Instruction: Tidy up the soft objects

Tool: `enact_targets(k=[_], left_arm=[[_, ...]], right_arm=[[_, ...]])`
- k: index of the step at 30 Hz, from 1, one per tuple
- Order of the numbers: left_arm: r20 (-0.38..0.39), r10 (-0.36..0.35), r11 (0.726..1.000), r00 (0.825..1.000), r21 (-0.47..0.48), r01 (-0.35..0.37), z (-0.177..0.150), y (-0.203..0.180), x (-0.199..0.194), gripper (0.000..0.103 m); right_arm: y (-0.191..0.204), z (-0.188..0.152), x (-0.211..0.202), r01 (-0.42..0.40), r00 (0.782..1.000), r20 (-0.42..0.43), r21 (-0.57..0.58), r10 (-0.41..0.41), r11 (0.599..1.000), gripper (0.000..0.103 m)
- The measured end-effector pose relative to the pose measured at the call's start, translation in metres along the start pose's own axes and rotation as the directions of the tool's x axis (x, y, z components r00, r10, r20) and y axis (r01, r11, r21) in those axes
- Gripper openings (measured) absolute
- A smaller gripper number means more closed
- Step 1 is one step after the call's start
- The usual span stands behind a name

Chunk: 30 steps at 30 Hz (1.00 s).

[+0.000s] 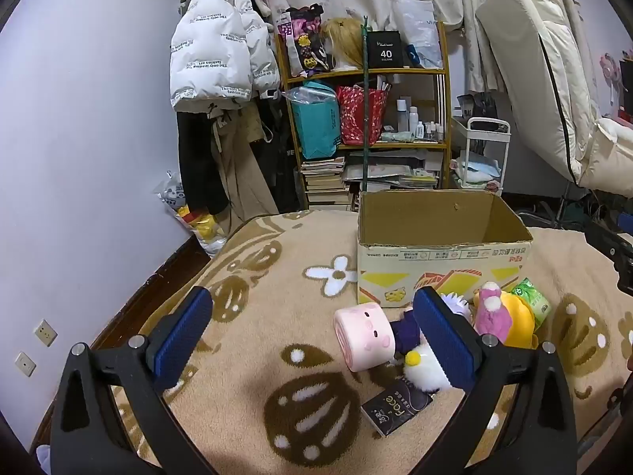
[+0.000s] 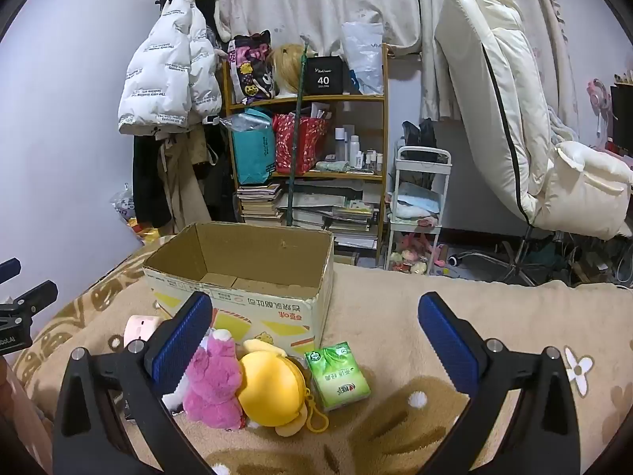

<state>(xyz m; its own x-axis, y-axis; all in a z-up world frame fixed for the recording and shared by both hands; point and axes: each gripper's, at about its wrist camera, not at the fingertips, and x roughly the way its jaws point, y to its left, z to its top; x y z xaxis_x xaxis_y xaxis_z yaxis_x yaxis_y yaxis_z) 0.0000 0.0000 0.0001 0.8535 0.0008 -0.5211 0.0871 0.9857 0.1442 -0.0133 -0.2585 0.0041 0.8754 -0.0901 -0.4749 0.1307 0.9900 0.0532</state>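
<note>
An open cardboard box point(image 1: 443, 277) stands on the patterned blanket; it also shows in the right wrist view point(image 2: 253, 308), with nothing visible inside. In front of it lie a pink roll-shaped plush point(image 1: 366, 336), a white fluffy toy point(image 1: 425, 370), a pink plush bear point(image 2: 213, 382), a yellow round plush with a keyring point(image 2: 273, 388), a green tissue pack point(image 2: 336, 374) and a black "Face" tissue pack point(image 1: 395, 407). My left gripper point(image 1: 312, 336) is open above the blanket, left of the toys. My right gripper point(image 2: 314, 340) is open over the yellow plush and green pack.
A shelf point(image 1: 368, 118) with bags, books and bottles stands behind the bed, beside a white coat point(image 1: 217, 51) on a rack. A white cart point(image 2: 415, 206) and a cream recliner chair point(image 2: 514, 118) stand to the right. The wall point(image 1: 79, 158) runs along the left.
</note>
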Motion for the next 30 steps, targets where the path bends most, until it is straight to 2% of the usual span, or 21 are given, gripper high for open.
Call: enact_targets(k=[30], left_arm=[[0.003, 0.002, 1.0, 1.0, 0.003, -0.002, -0.0002, 0.0, 0.0005, 0.1]], right_arm=[[-0.0026, -0.0009, 0.0036, 0.008, 1.0, -0.01, -0.008, -0.008, 1.0, 0.103]])
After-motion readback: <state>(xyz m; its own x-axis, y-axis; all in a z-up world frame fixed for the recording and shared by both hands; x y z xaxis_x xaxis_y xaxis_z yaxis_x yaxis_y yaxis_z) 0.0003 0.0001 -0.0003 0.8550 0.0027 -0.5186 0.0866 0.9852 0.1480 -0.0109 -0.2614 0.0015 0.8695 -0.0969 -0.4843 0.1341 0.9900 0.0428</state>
